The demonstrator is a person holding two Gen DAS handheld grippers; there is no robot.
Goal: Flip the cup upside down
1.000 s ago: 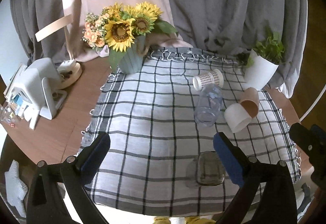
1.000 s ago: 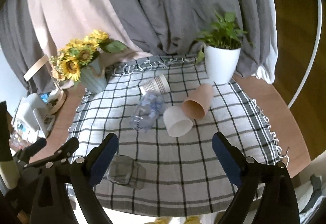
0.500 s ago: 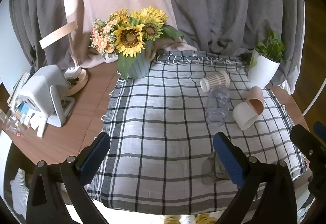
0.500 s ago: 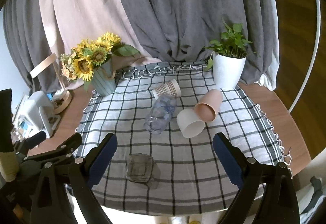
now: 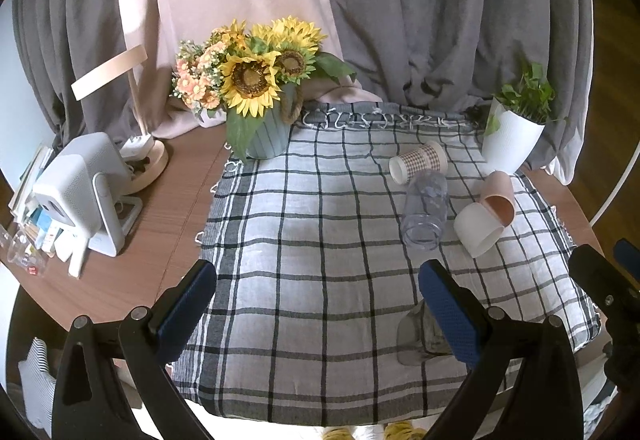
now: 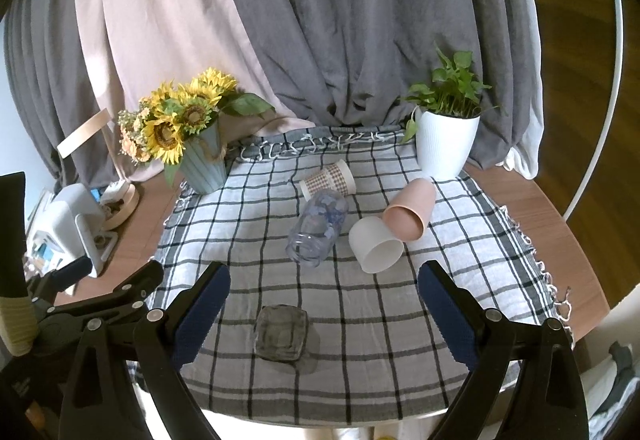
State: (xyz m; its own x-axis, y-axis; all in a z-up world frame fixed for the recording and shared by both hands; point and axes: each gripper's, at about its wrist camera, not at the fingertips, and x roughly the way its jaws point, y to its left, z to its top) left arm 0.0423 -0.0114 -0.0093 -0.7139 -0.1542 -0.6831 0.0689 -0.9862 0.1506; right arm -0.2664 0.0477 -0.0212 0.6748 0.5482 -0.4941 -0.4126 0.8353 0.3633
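Glass, and smoky grey at that: the squat cup (image 6: pixel 282 332) stands on the checked cloth (image 6: pixel 400 300) near the table's front edge, at about 7 o'clock from the cluster of four cups lying on their sides. Which cup the task means I cannot say; this near one seems to stand mouth down already, though its clear walls make that hard to judge.

Both tools hover above the cloth with nothing held. The right gripper (image 6: pixel 323 314) has its jaws wide apart, and so does the left gripper (image 5: pixel 320 310).

The risks lie in the cluster. The clear plastic cup (image 6: pixel 318 226), the checked paper cup (image 6: pixel 328 182), the white cup (image 6: pixel 376 240) and the pink cup (image 6: pixel 410 210) touch or nearly touch, so a pinch on one would likely roll its neighbour. Thin paper or plastic walls may crumple under a hard squeeze. The cloth could ruck and drag.

Open room lies at 9 o'clock from the cups, towards the sunflower vase (image 6: pixel 202 166). The white planter (image 6: pixel 446 144) crowds 1 o'clock, and the front edge is close behind the glass.
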